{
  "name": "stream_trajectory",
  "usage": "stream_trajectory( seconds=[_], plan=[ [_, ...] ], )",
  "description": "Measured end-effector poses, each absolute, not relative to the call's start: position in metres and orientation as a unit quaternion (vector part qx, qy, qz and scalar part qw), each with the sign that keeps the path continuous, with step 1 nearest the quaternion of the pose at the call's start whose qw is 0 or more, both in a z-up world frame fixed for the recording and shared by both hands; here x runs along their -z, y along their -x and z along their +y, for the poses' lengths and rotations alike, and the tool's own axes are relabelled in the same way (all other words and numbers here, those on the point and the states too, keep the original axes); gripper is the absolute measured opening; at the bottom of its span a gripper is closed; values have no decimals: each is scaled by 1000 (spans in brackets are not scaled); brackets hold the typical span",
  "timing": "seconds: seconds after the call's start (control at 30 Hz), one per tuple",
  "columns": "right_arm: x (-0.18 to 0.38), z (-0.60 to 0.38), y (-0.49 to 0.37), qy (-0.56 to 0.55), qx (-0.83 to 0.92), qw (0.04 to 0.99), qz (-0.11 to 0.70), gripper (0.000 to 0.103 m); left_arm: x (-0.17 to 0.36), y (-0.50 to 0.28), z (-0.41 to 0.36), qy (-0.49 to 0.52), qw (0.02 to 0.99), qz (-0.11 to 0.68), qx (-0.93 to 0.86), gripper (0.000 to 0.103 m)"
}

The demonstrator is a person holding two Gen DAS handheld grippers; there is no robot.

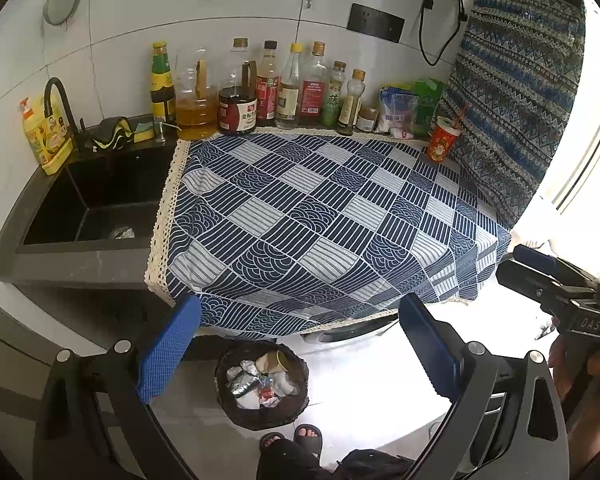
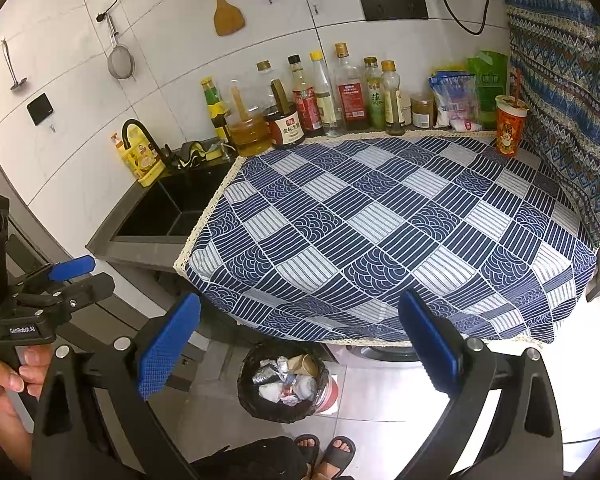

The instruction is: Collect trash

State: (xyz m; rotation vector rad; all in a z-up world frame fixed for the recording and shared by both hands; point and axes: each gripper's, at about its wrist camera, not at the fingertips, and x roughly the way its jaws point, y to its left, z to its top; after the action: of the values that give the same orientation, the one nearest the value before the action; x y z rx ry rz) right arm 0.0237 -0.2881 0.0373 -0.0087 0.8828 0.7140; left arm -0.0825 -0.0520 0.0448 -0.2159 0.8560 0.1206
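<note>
While both grippers, L (image 1: 300, 352) and R (image 2: 300, 350), hover spread w/ nothing held, bin (image 1: 262, 390) on floor holds trash, maybe wrappers; red cup (image 2: 510, 126) on cloth (image 2: 380, 232).

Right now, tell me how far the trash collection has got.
Done: the bin on the floor already holds crumpled wrappers and a paper cup. In hand: nothing; the left gripper and right gripper are both open and empty. Possibly left: the red cup with a straw at the cloth's far corner.
</note>
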Motion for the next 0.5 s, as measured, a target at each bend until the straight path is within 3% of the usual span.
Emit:
stream_trajectory(
  seconds=[0.5],
  plan=[
    [-35, -285, -23, 1, -338, 841, 422, 98, -43, 86, -44, 106, 901, 416, -58, 96]
  ],
)
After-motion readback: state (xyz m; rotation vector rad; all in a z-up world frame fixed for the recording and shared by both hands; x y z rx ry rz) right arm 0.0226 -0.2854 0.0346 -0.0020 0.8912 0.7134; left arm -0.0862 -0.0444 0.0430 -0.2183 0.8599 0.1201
